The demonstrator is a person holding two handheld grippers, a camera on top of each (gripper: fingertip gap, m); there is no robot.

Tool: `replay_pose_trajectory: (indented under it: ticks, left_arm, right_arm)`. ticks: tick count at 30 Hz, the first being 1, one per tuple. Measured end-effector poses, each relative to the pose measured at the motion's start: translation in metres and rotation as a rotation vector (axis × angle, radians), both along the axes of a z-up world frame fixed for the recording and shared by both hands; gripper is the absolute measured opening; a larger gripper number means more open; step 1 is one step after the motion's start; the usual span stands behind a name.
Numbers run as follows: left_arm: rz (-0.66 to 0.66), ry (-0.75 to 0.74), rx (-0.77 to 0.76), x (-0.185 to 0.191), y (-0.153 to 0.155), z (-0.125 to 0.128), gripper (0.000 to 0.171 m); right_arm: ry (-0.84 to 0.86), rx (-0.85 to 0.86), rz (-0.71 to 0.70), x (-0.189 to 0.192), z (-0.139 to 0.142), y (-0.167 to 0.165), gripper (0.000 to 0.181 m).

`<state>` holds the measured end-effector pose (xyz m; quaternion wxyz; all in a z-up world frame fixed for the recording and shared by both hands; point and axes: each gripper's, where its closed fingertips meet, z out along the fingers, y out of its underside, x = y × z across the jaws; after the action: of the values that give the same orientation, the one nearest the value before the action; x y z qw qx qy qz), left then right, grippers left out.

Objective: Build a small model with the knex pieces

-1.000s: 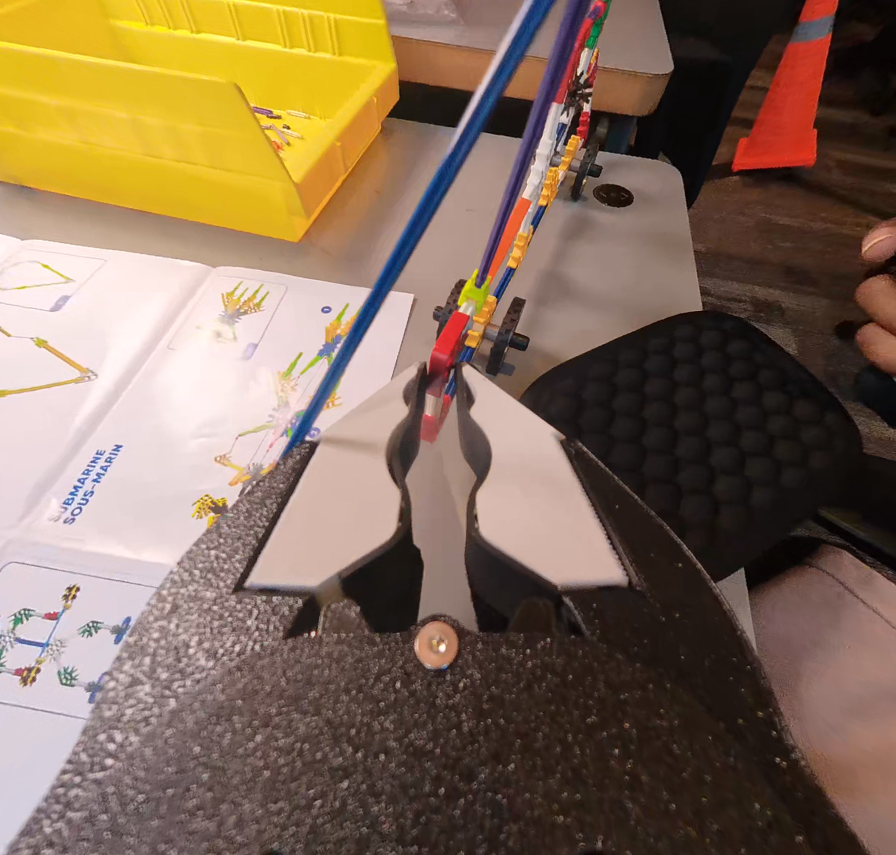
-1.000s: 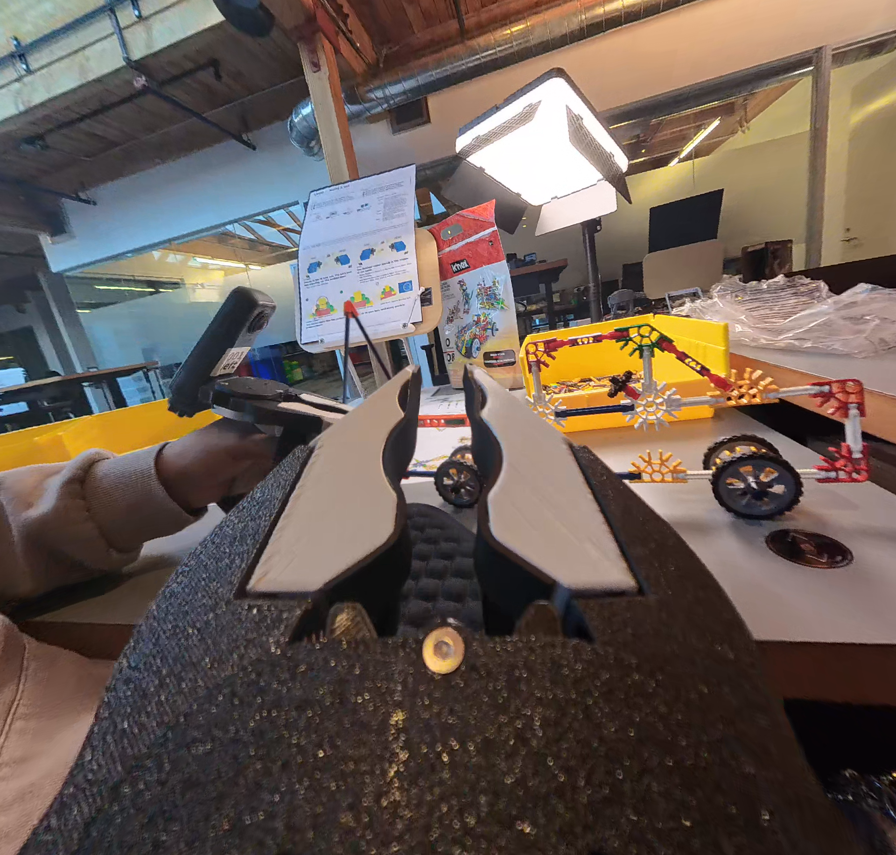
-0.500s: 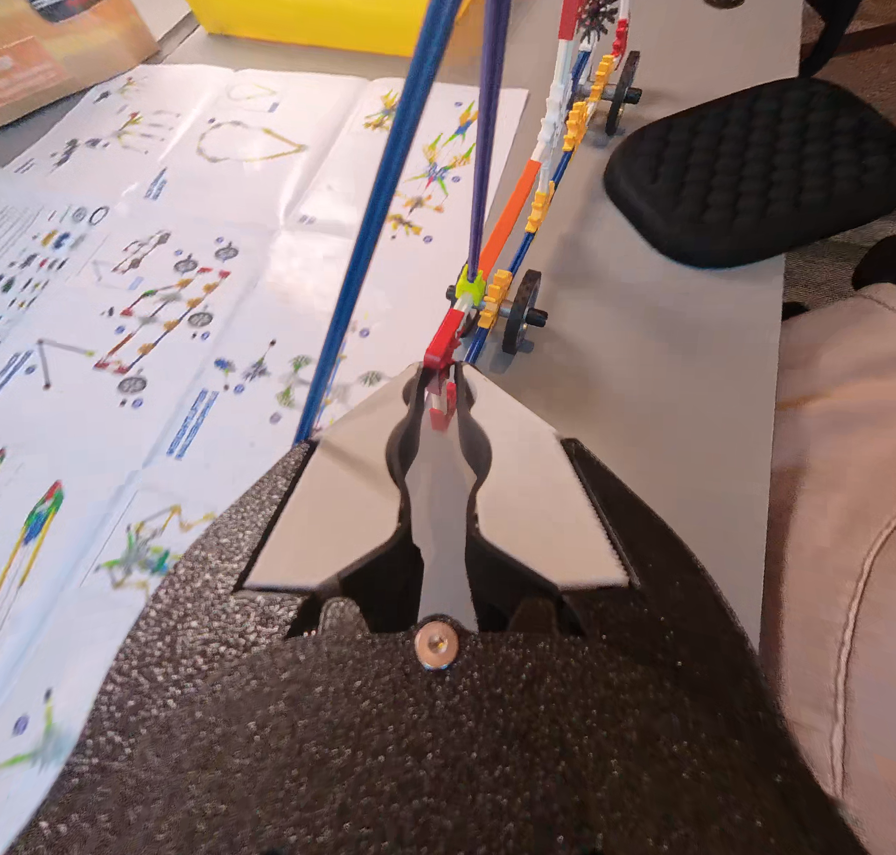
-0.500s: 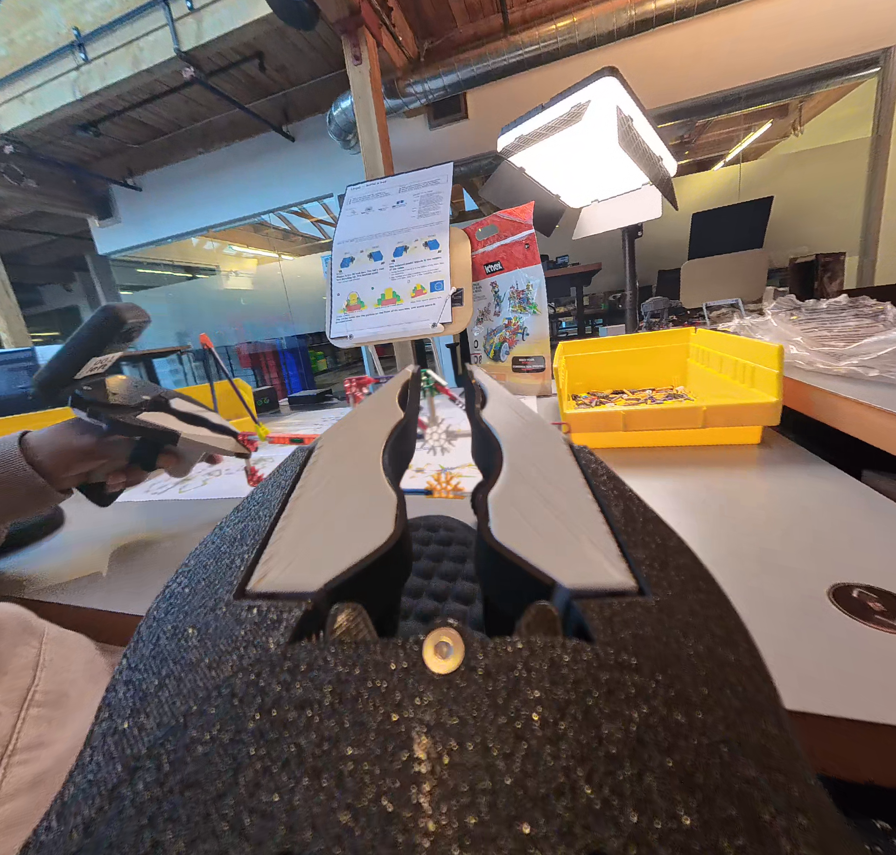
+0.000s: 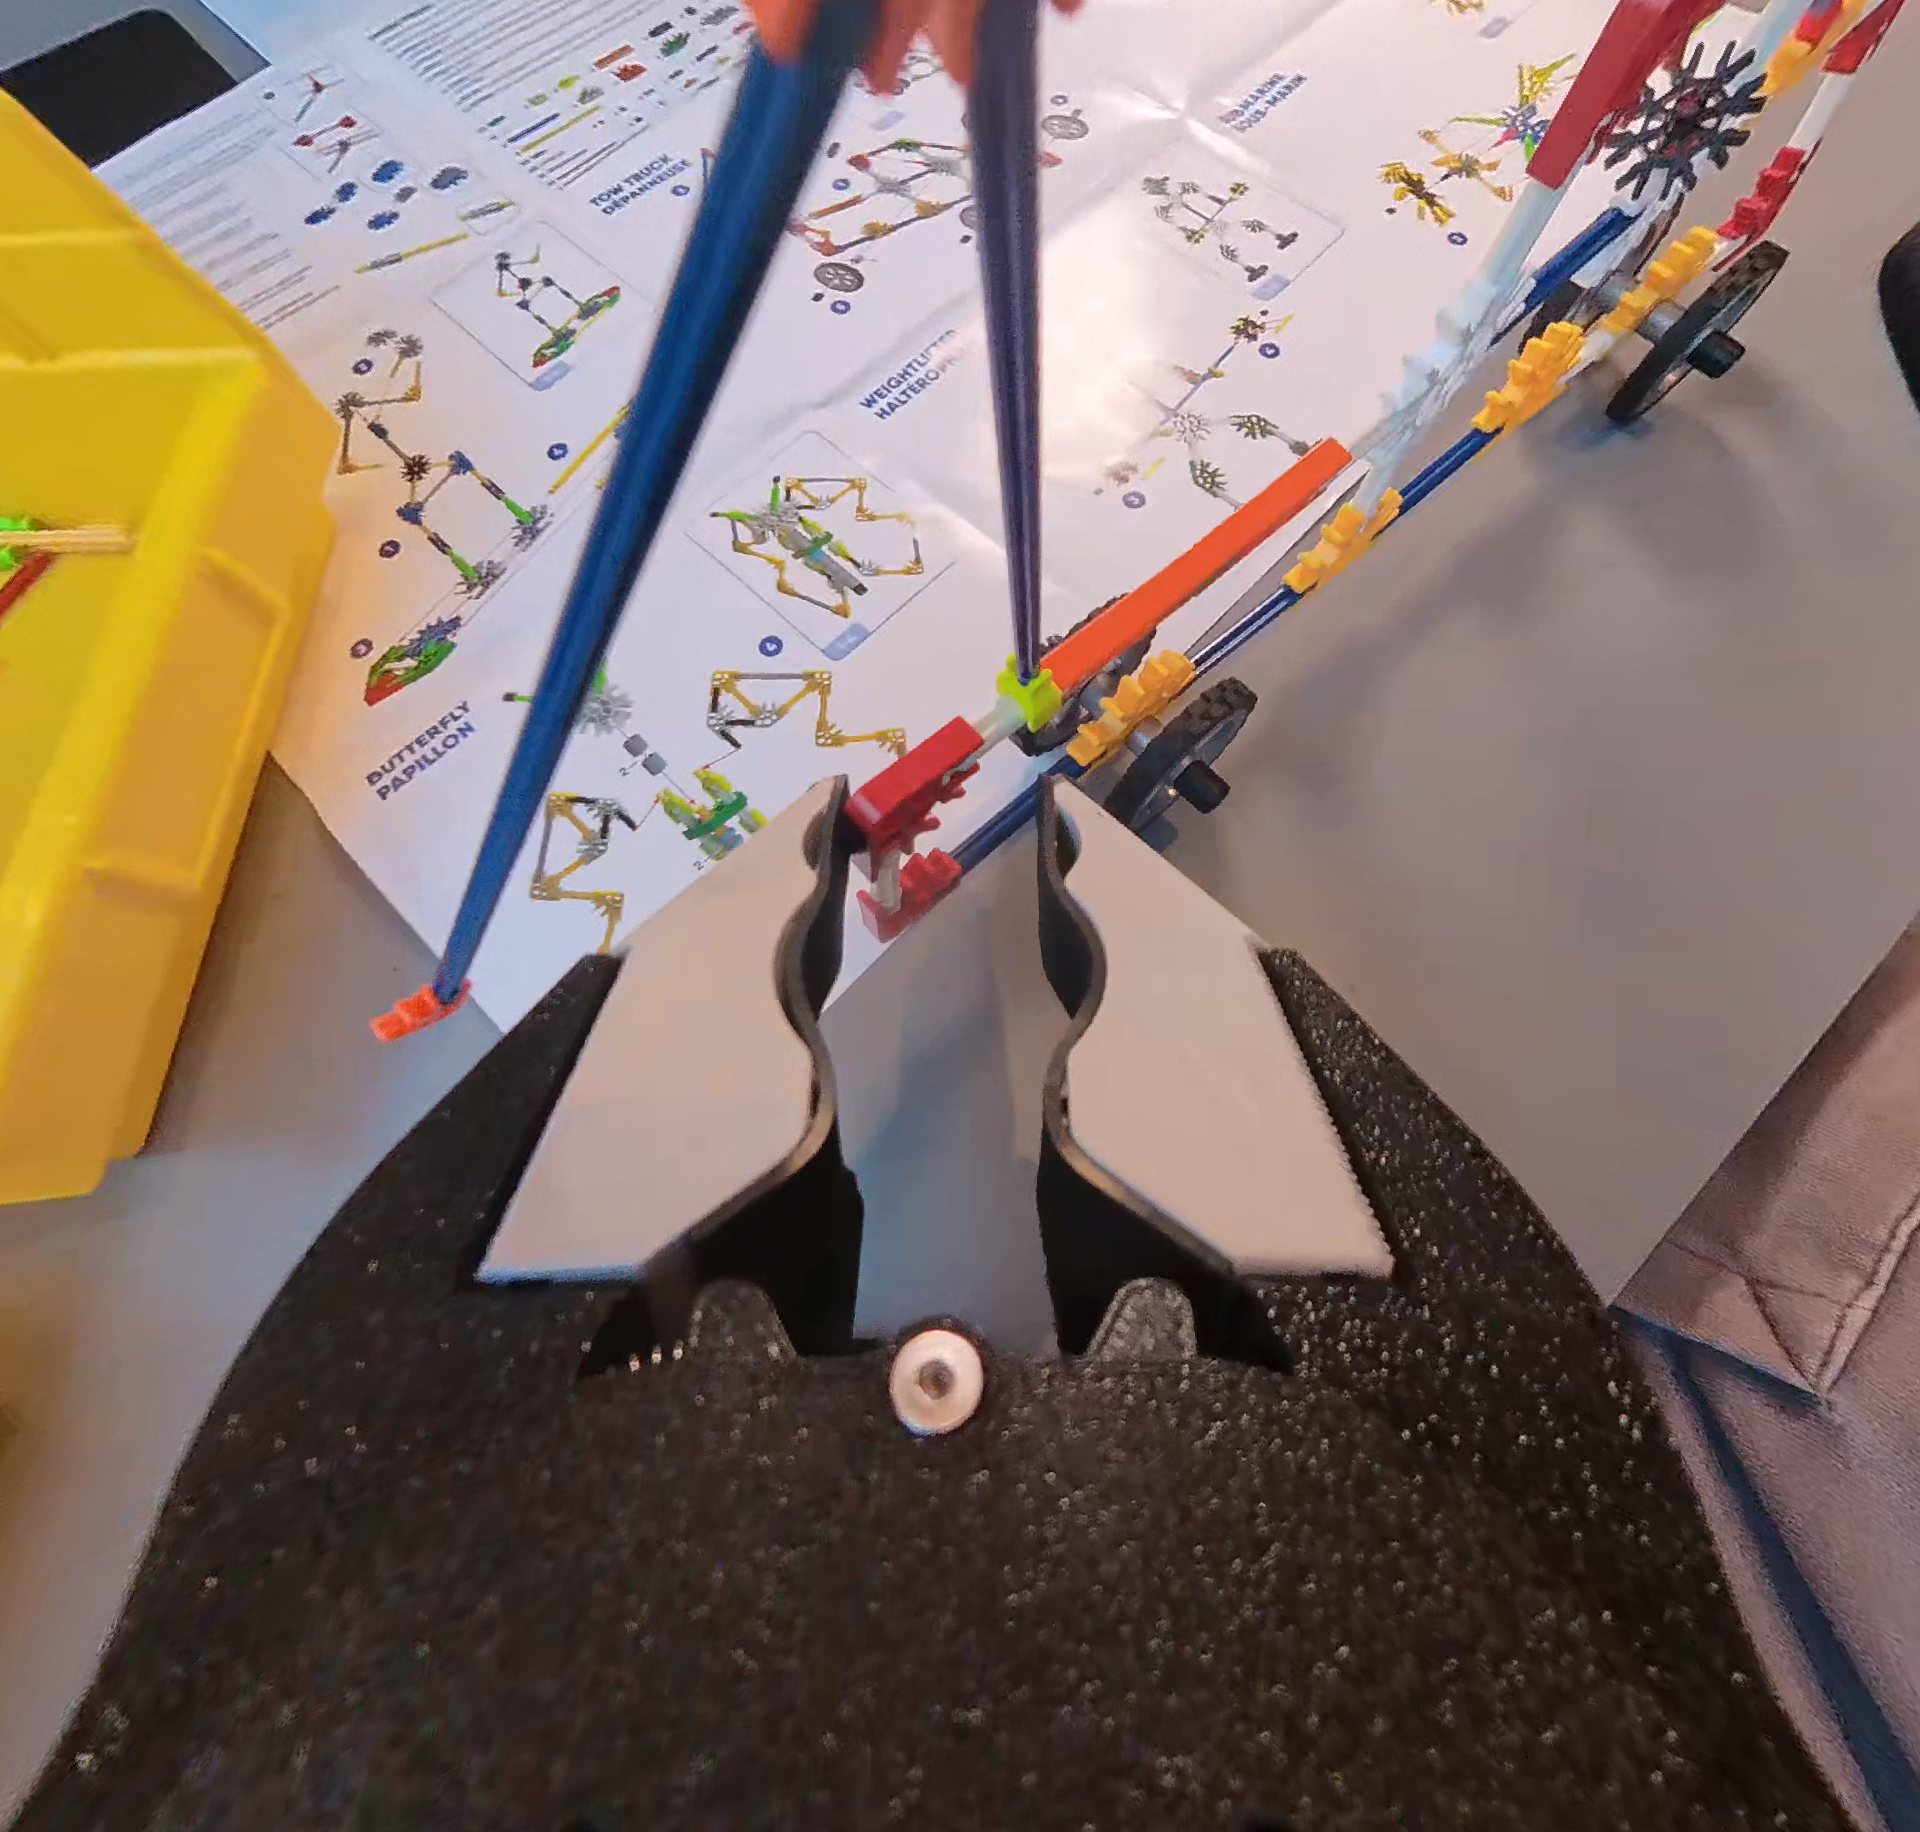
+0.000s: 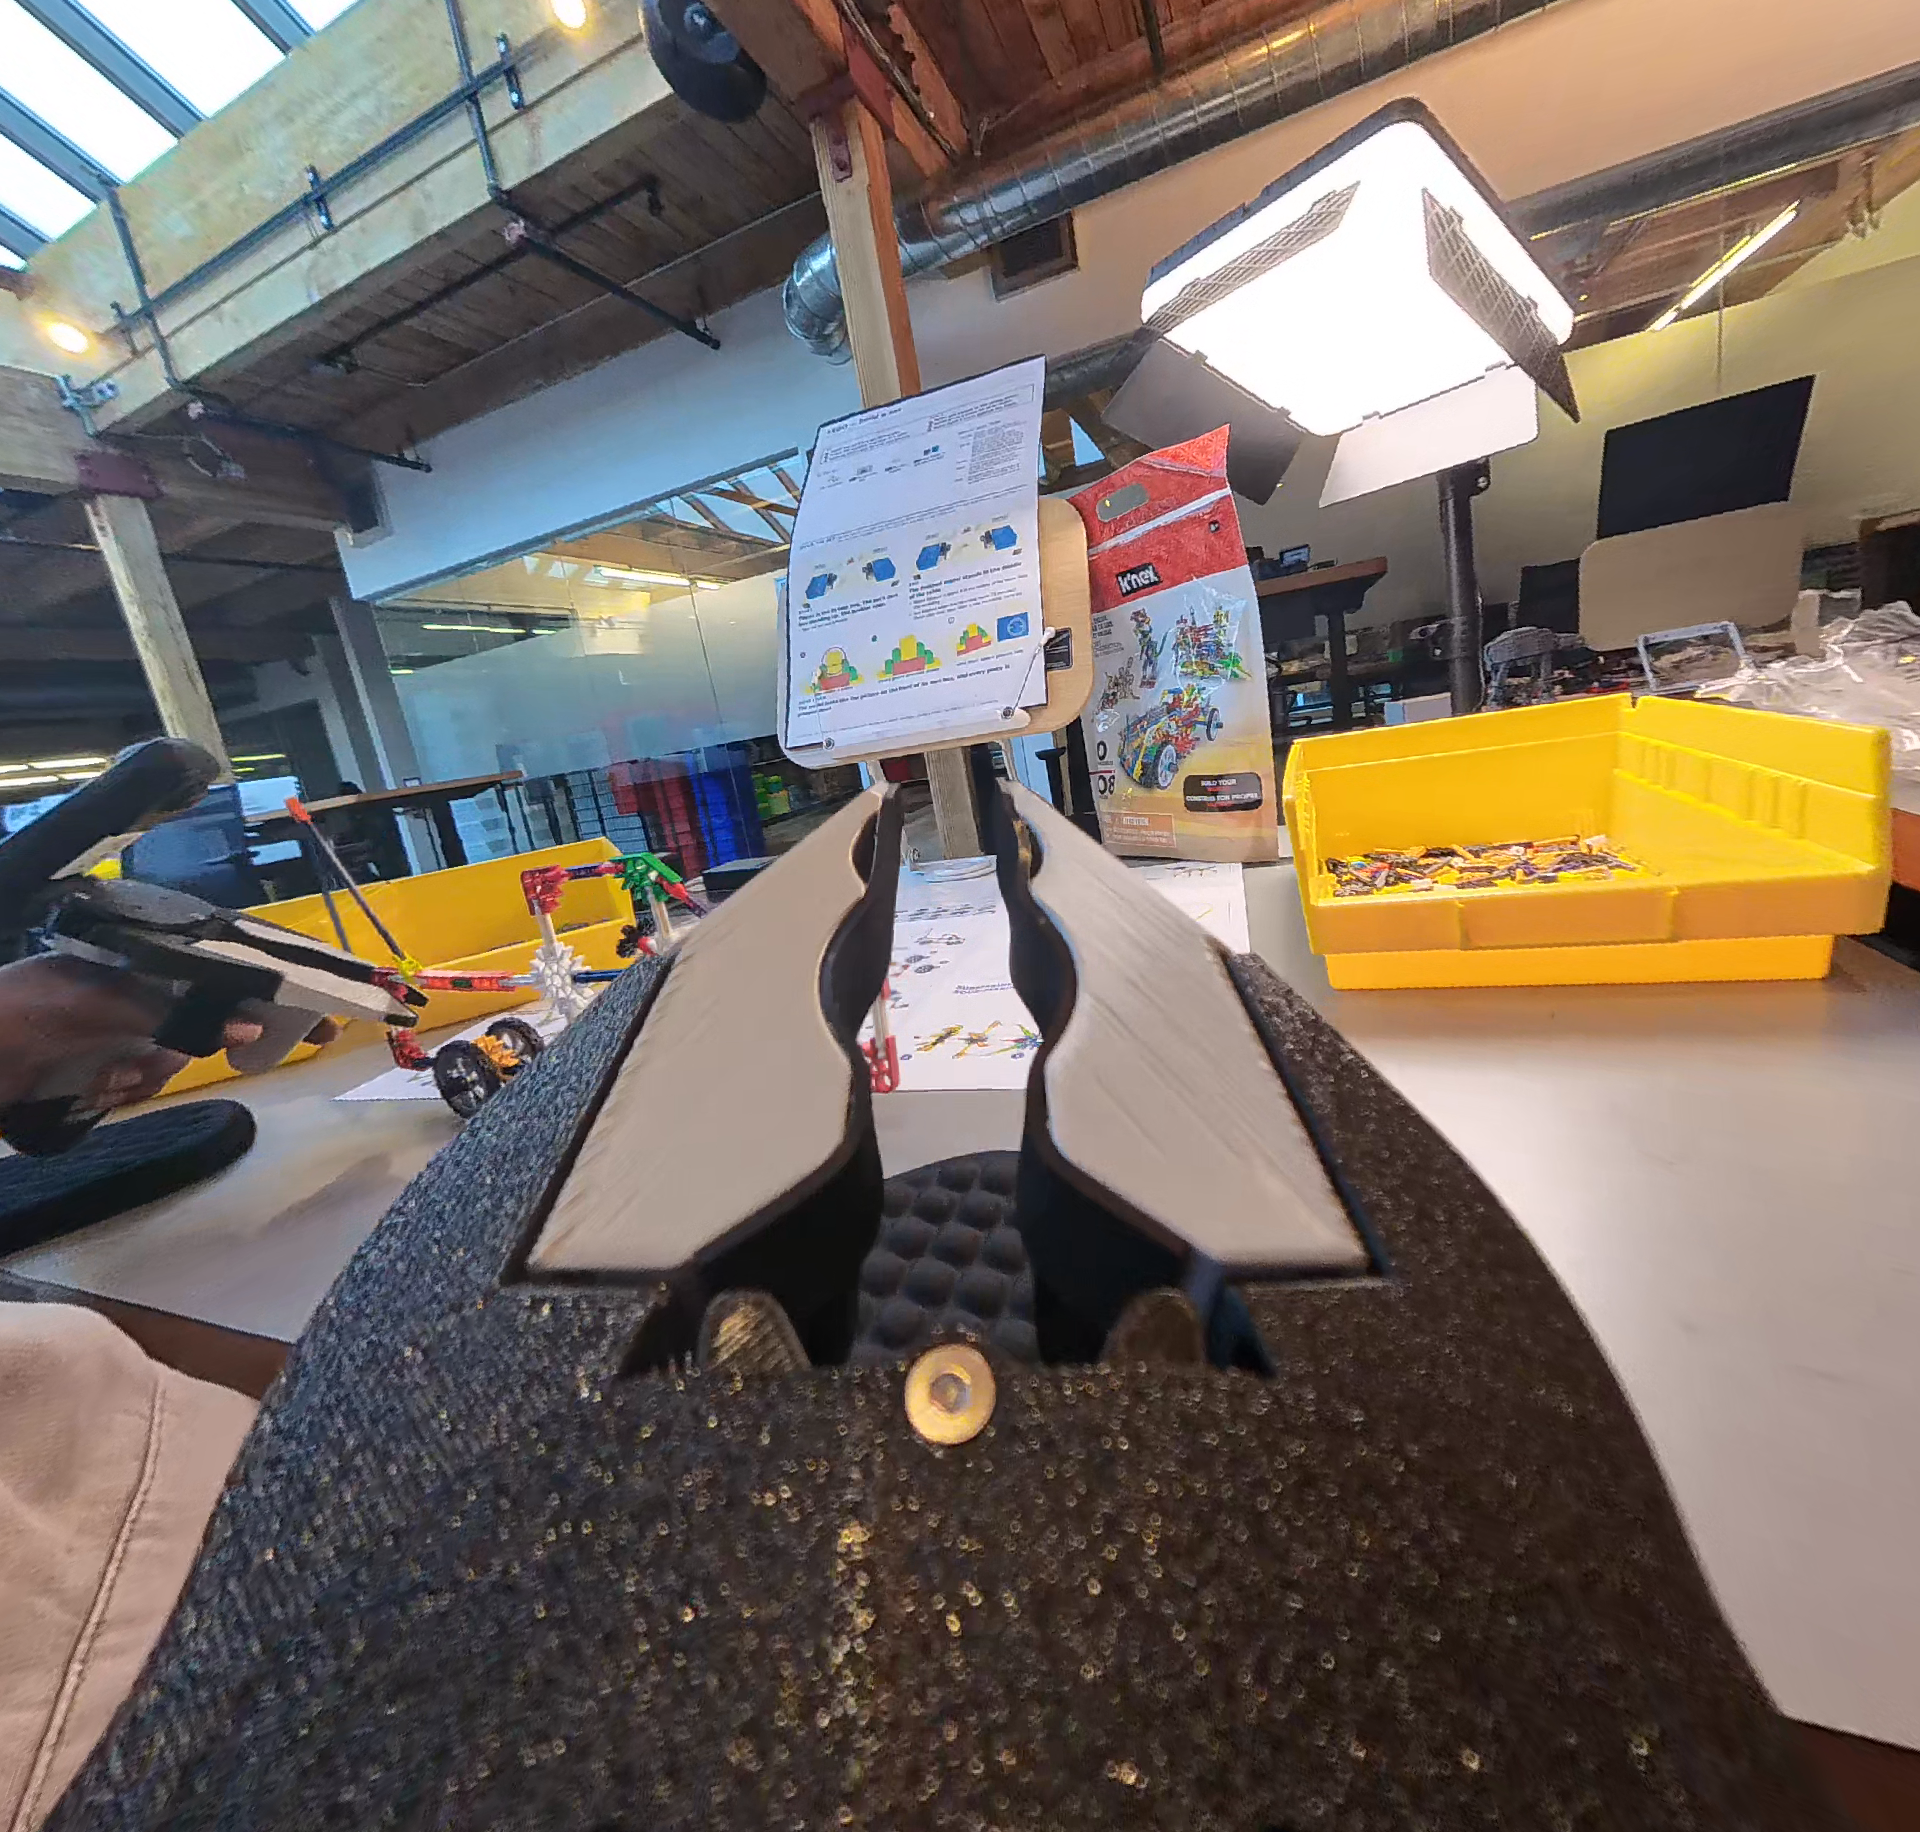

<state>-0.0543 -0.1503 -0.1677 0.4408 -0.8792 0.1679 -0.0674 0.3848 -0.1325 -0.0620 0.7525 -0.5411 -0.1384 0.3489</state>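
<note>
The left gripper [image 5: 940,816] is apart, with the toy car's [image 5: 1288,535] red connector [image 5: 909,795] between its tips. The right gripper [image 6: 943,806] is apart, empty. The yellow bin [image 6: 1756,847] contains small colourful pieces [image 6: 1486,863].

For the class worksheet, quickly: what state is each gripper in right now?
Left gripper: jaws open, with the toy model's red connector between the tips, not clamped.
Right gripper: jaws open, holding nothing.
</note>
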Motion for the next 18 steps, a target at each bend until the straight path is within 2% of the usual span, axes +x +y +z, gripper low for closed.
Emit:
replay_pose_trajectory:
  ticks: [3, 6, 8, 11, 15, 18]
  left_arm:
    - [-0.032, 0.004, 0.018, 0.019, 0.003, 0.001, 0.036]
    - [-0.156, -0.037, 0.032, 0.064, 0.006, 0.001, 0.045]
    - [-0.21, -0.026, 0.011, 0.085, 0.007, -0.004, 0.045]
    - [-0.266, -0.003, -0.013, 0.102, 0.005, -0.009, 0.045]
    - [-0.322, -0.057, -0.012, 0.119, -0.007, -0.007, 0.042]
    - [-0.35, -0.086, 0.077, 0.128, -0.012, 0.006, 0.041]
  right_arm:
    - [0.011, 0.002, -0.003, 0.002, 0.001, 0.0, 0.015]
    - [0.003, -0.002, -0.006, 0.002, -0.001, 0.0, 0.015]
    - [-0.013, -0.005, -0.011, 0.001, -0.002, -0.001, 0.015]
    - [-0.046, -0.006, -0.035, 0.003, -0.004, 0.0, 0.015]
    - [-0.056, -0.029, -0.053, 0.005, -0.01, 0.004, 0.015]
    - [-0.086, -0.057, -0.077, 0.006, -0.016, 0.008, 0.015]
